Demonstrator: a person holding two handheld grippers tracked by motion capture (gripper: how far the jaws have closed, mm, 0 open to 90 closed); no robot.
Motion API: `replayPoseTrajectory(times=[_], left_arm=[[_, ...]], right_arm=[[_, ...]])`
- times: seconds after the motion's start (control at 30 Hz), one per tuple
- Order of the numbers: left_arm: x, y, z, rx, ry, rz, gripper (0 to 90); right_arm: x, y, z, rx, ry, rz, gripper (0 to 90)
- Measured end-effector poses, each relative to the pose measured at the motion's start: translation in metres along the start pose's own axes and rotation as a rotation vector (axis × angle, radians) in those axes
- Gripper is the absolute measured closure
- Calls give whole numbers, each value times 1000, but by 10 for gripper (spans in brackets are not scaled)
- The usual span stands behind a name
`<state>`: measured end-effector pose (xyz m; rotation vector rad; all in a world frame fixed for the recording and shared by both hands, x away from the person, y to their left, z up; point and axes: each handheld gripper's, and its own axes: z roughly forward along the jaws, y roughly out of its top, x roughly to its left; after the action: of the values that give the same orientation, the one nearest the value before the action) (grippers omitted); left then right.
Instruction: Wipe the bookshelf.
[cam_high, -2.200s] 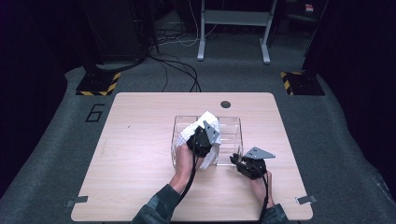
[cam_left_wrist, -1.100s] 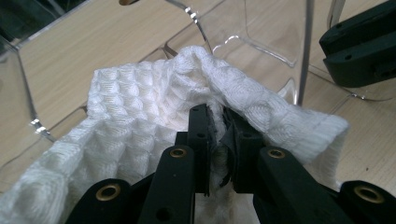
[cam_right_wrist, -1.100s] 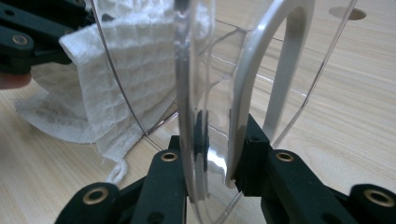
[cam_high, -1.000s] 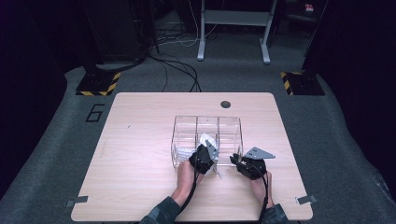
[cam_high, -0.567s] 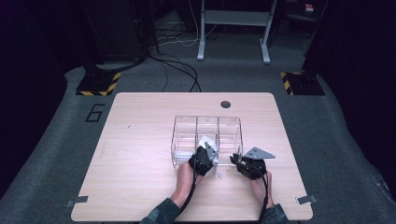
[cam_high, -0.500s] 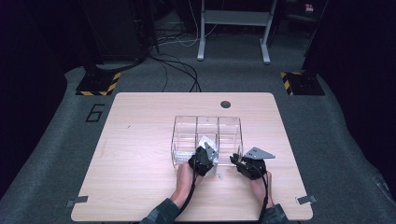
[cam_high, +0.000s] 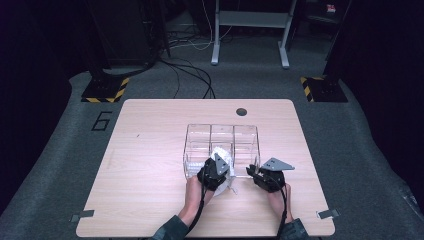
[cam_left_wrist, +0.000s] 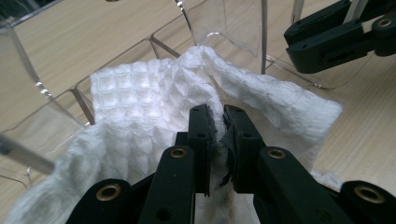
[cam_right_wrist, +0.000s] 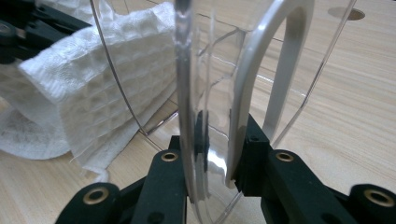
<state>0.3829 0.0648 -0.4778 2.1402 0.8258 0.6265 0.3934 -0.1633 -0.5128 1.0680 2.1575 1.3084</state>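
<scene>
My left claw pinches the white waffle cloth at the clear box front. My right claw squeezes its wall. Pulling hard could tip the box.

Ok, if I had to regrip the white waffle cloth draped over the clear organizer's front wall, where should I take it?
Probably the raised fold of the white waffle cloth just ahead of the left gripper, coming from the table's near side; it stands proud of the clear organizer.
</scene>
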Motion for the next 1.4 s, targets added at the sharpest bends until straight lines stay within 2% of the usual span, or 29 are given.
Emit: replayPoseTrajectory(times=[0.23,0.57,0.9,1.07,1.1,1.4], left_arm=[[2,5,-16,-43,12,1,815],[10,23,-34,-113,35,-6,816],[15,48,-47,-167,57,22,816],[18,67,-55,-205,72,35,817],[18,70,-55,-212,73,34,817],[16,102,-51,-247,65,55,817]], right_arm=[[0,0,0,-1,0,0,763],[0,0,0,-1,0,1,762],[0,0,0,-1,0,2,762],[0,0,0,0,0,2,762],[-1,0,0,-2,1,-8,762],[0,0,1,-2,-3,-4,762]])
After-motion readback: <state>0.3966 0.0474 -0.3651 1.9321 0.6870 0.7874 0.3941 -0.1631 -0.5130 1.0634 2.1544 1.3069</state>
